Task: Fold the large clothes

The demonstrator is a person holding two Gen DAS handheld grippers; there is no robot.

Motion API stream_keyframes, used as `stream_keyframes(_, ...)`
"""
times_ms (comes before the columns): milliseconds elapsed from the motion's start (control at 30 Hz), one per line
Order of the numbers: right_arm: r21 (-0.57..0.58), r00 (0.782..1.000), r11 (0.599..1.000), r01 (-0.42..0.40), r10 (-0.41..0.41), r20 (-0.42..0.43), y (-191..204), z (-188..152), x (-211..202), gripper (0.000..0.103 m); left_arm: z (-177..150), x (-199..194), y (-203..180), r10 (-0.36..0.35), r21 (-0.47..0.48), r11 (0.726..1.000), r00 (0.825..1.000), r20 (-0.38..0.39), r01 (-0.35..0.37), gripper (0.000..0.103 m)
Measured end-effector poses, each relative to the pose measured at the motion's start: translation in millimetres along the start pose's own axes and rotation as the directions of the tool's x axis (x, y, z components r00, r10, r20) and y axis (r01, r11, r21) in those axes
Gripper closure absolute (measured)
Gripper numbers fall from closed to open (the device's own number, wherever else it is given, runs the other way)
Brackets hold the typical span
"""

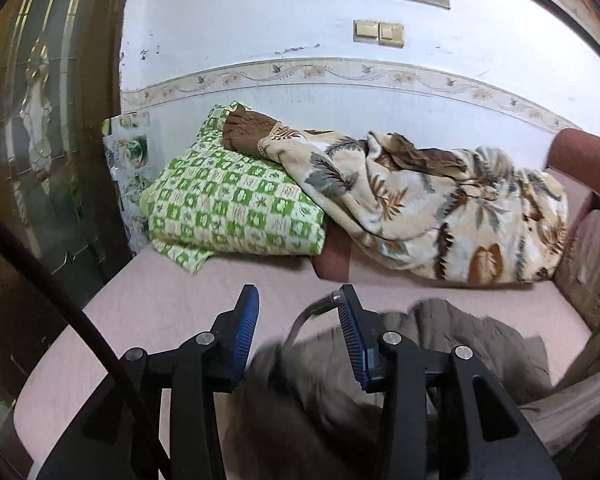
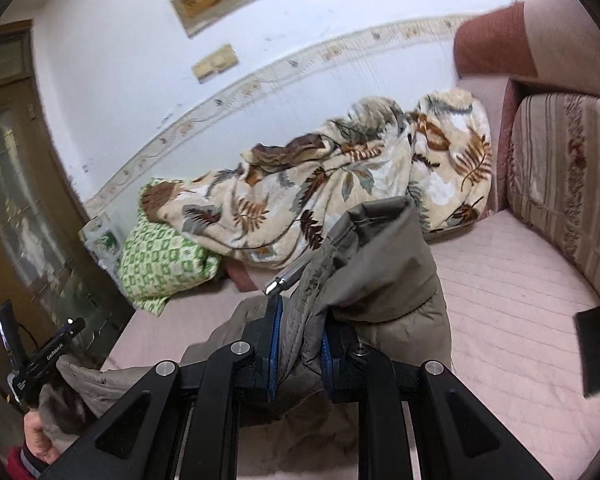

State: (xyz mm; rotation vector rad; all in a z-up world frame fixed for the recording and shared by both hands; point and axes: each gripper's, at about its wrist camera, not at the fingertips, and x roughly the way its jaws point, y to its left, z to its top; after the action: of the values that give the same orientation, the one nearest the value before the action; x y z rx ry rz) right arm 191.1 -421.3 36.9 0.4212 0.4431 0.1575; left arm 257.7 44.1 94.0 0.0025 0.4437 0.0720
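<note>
A large grey-brown padded jacket (image 2: 372,264) lies on the pink sofa seat (image 2: 512,300). My right gripper (image 2: 300,344) is shut on a bunched fold of the jacket and holds it raised; a metal zipper pull (image 2: 286,280) sticks out just above the fingers. In the left wrist view my left gripper (image 1: 298,320) is open above the jacket (image 1: 460,344), which lies under and to the right of it. It grips nothing. The left gripper also shows at the left edge of the right wrist view (image 2: 40,352).
A leaf-patterned blanket (image 1: 440,208) and a green checked folded cloth (image 1: 228,204) lie at the back of the seat by the wall. A striped back cushion (image 2: 568,184) is on the right, with a dark flat object (image 2: 594,350) on the seat. A wooden glass door (image 1: 40,140) stands left.
</note>
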Motion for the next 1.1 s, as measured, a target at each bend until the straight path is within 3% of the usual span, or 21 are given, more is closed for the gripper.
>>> stream_keyframes(167, 0.038, 0.998, 0.998, 0.048, -0.046, -0.049, -22.6, 25.9, 80.9, 0.085, 18.3, 71.7, 1.1, 0.048, -0.005, 0.999, 0.997, -0.056, -0.048, 0.062)
stream_keyframes(300, 0.054, 0.989, 0.992, 0.117, -0.111, -0.1, -42.0, 31.3, 142.4, 0.085, 29.5, 97.2, 16.2, 0.095, -0.023, 0.995, 0.994, -0.057, -0.096, 0.061)
stream_keyframes(367, 0.073, 0.984, 0.987, 0.142, -0.133, -0.115, -52.8, 29.5, 161.4, 0.085, 33.4, 104.5, 27.1, 0.11, -0.04, 0.993, 0.992, -0.063, -0.113, 0.051)
stream_keyframes(433, 0.095, 0.975, 0.979, 0.182, -0.167, -0.145, -67.7, 26.1, 184.2, 0.085, 33.5, 107.9, 32.0, 0.114, -0.031, 0.993, 0.991, -0.063, -0.116, 0.051)
stream_keyframes(467, 0.104, 0.972, 0.976, 0.191, -0.174, -0.155, -73.0, 26.2, 191.0, 0.08, 31.5, 107.7, 31.7, 0.114, -0.019, 0.993, 0.992, -0.061, -0.116, 0.051)
stream_keyframes(533, 0.172, 0.97, 0.967, 0.187, -0.154, -0.189, -92.5, 25.4, 204.2, 0.052, 27.5, 107.3, 28.6, 0.097, -0.004, 0.995, 0.993, -0.066, -0.097, 0.05)
stream_keyframes(667, 0.257, 0.989, 0.962, 0.087, -0.052, -0.139, -110.0, 32.7, 181.2, 0.047, 4.9, 98.4, -0.4, -0.021, 0.054, 0.998, 0.994, -0.108, 0.027, 0.05)
stream_keyframes(733, 0.217, 0.989, 0.975, 0.05, -0.018, -0.145, -99.3, 29.1, 173.0, 0.046, -9.2, 94.2, -22.5, -0.093, 0.081, 0.991, 0.986, -0.137, 0.105, 0.05)
stream_keyframes(800, 0.127, 0.984, 0.991, 0.027, -0.004, -0.18, -77.6, 16.7, 165.4, 0.045, -26.3, 95.4, -50.5, -0.177, 0.1, 0.975, 0.965, -0.195, 0.199, 0.05)
stream_keyframes(900, -0.003, 0.968, 1.0, 0.022, -0.022, -0.252, -44.8, -14.5, 171.3, 0.045, -54.2, 107.7, -92.3, -0.223, 0.115, 0.958, 0.934, -0.278, 0.263, 0.05)
stream_keyframes(967, -0.091, 0.952, 0.995, 0.043, -0.068, -0.298, -27.6, -35.4, 186.0, 0.045, -70.4, 123.8, -117.4, -0.216, 0.148, 0.95, 0.921, -0.323, 0.275, 0.05)
stream_keyframes(1000, -0.138, 0.946, 0.989, 0.052, -0.094, -0.312, -21.1, -45.5, 195.3, 0.045, -77.7, 136.6, -128.2, -0.185, 0.171, 0.952, 0.923, -0.337, 0.254, 0.05)
stream_keyframes(1100, -0.238, 0.919, 0.966, 0.096, -0.178, -0.352, -16.3, -66.1, 227.7, 0.036, -94.0, 176.1, -140.0, -0.127, 0.184, 0.958, 0.905, -0.407, 0.218, 0.047)
